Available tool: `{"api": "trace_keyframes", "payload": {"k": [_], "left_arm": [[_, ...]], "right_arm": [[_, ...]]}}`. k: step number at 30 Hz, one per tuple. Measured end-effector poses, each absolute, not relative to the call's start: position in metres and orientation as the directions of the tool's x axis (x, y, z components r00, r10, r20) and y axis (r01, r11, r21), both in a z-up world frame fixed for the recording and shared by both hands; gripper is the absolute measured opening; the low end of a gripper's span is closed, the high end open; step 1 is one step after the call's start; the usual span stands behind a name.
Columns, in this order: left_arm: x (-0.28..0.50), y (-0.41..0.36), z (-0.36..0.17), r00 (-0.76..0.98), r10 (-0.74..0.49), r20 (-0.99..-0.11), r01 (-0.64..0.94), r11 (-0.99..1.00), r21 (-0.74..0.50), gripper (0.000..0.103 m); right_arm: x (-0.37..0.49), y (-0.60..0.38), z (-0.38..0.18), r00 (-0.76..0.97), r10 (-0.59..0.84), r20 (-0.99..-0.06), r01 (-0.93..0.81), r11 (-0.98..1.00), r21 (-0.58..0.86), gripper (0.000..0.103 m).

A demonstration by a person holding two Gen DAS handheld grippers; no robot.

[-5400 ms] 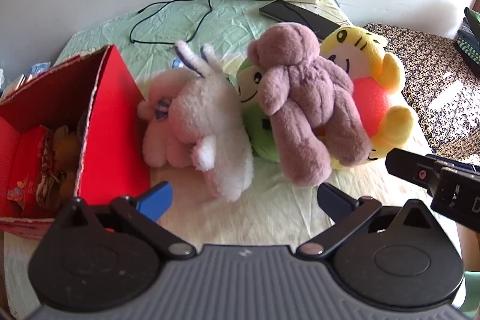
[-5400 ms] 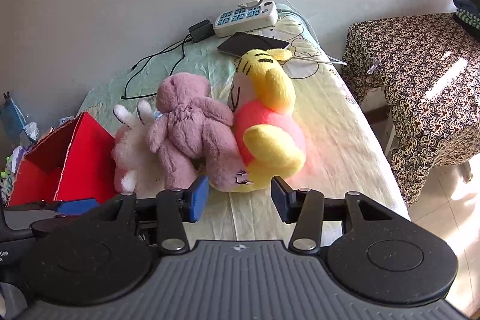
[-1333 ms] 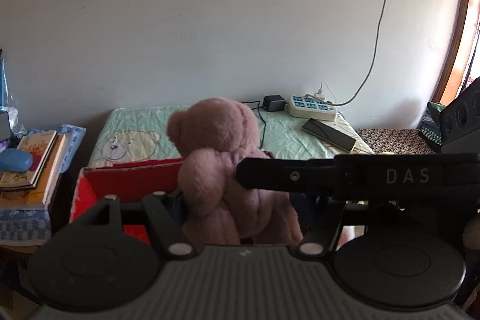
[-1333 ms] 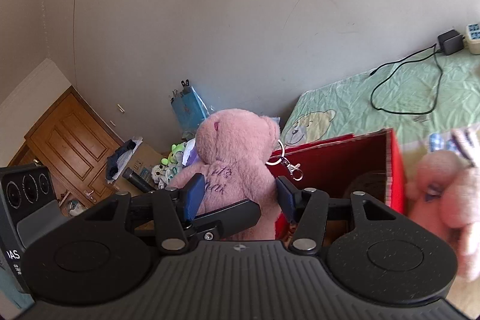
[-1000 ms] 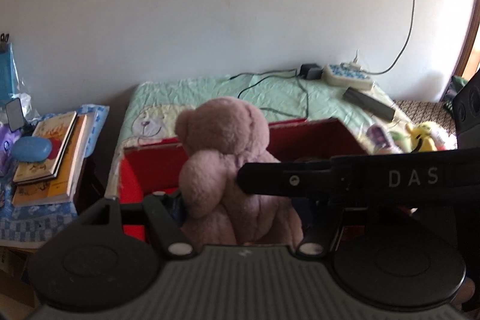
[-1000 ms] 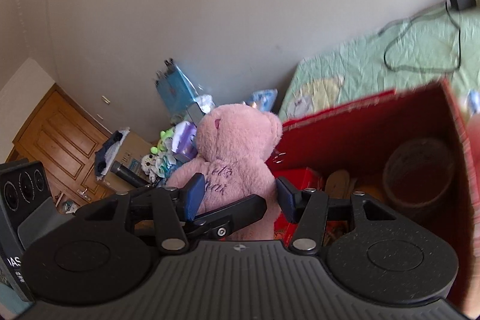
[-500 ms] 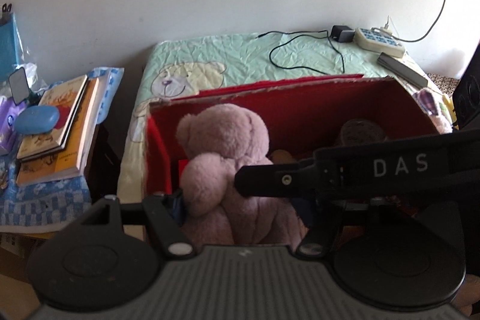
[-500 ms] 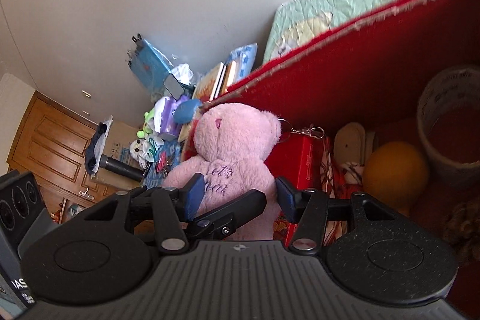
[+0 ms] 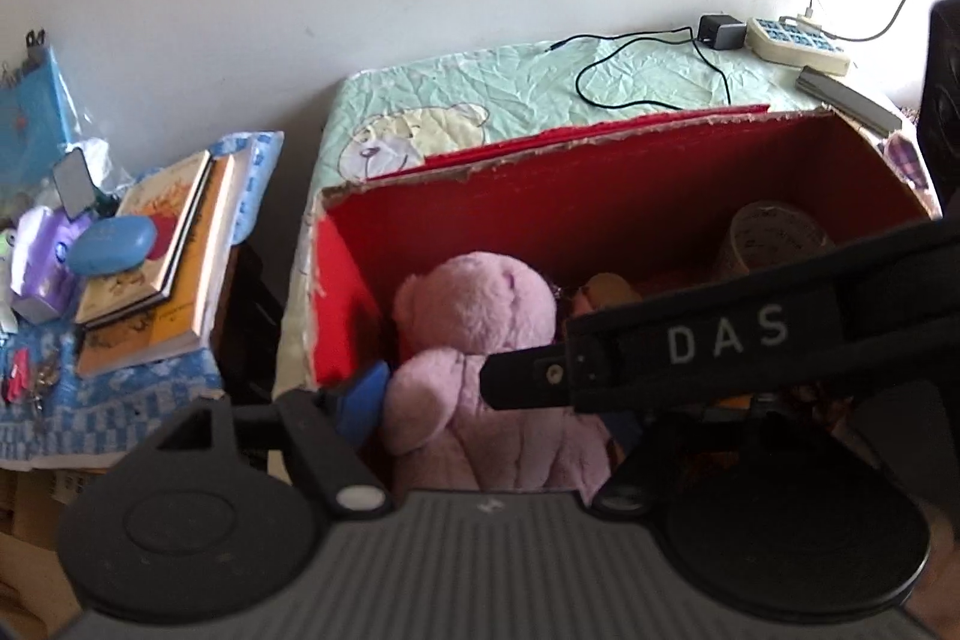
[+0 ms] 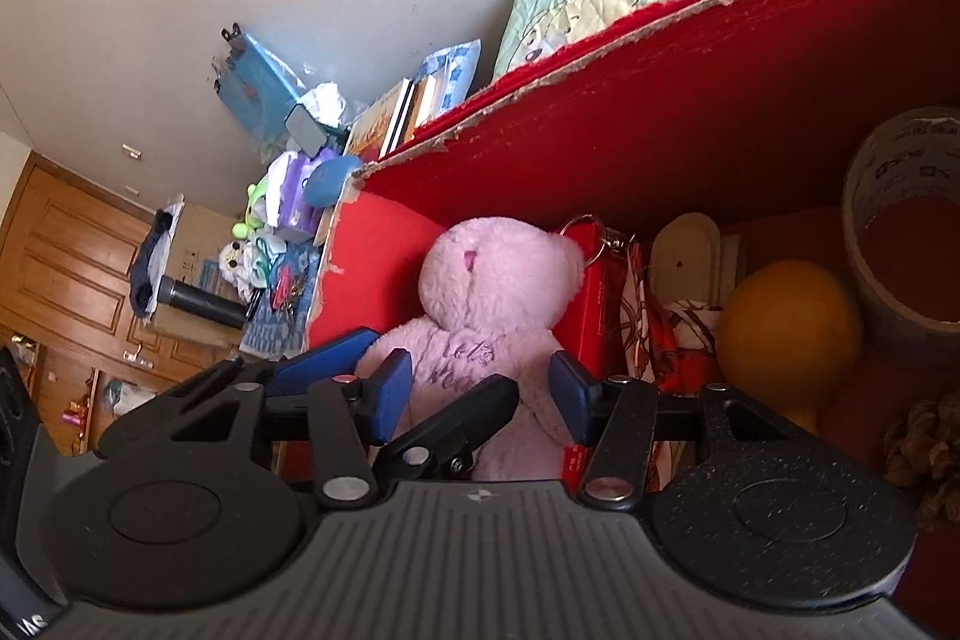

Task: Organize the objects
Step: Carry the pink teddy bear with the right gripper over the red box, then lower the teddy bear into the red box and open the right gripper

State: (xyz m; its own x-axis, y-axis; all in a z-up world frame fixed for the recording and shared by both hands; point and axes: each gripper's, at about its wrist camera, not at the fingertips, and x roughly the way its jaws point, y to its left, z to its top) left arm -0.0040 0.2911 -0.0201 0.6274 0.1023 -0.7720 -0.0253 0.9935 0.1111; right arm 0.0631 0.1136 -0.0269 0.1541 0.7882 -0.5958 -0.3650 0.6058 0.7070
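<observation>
A pink teddy bear [image 9: 480, 316] sits upright in the left end of the red cardboard box [image 9: 600, 196], its back to both cameras. My right gripper [image 10: 480, 388] is shut on the bear [image 10: 498, 280], its blue pads pressing the body from both sides. My left gripper [image 9: 495, 403] has the bear between its jaws, which are opening. Its blue left pad [image 9: 363, 394] now stands just off the bear's arm. Its right fingertip is hidden behind the right gripper's black arm [image 9: 720, 334]. In the right wrist view, the left gripper's blue finger [image 10: 324, 361] lies beside the bear.
In the box [image 10: 660, 100] are a tape roll [image 10: 900, 244], an orange ball [image 10: 786, 322], a red packet [image 10: 594, 292] and a brown pine cone [image 10: 924, 436]. Stacked books [image 9: 162, 244] lie left of the box. A power strip [image 9: 792, 40] and cable lie behind it.
Both grippers carried the bear from the toy pile over the box and lowered it inside. In the last half second the left jaws widened and the blue pad came off the bear.
</observation>
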Motion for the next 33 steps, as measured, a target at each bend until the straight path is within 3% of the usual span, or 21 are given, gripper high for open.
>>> {"api": "trace_keyframes", "payload": {"k": [17, 33], "left_arm": [[-0.001, 0.281, -0.023, 0.577, 0.195, -0.793, -0.092, 0.980, 0.174, 0.078], [-0.011, 0.268, -0.016, 0.532, 0.226, -0.816, -0.149, 0.974, 0.172, 0.079]], "right_arm": [[0.060, 0.121, -0.025, 0.128, 0.798, -0.588, -0.416, 0.582, 0.699, 0.054], [0.042, 0.094, -0.007, 0.257, 0.755, -0.603, -0.416, 0.650, 0.636, 0.053]]}}
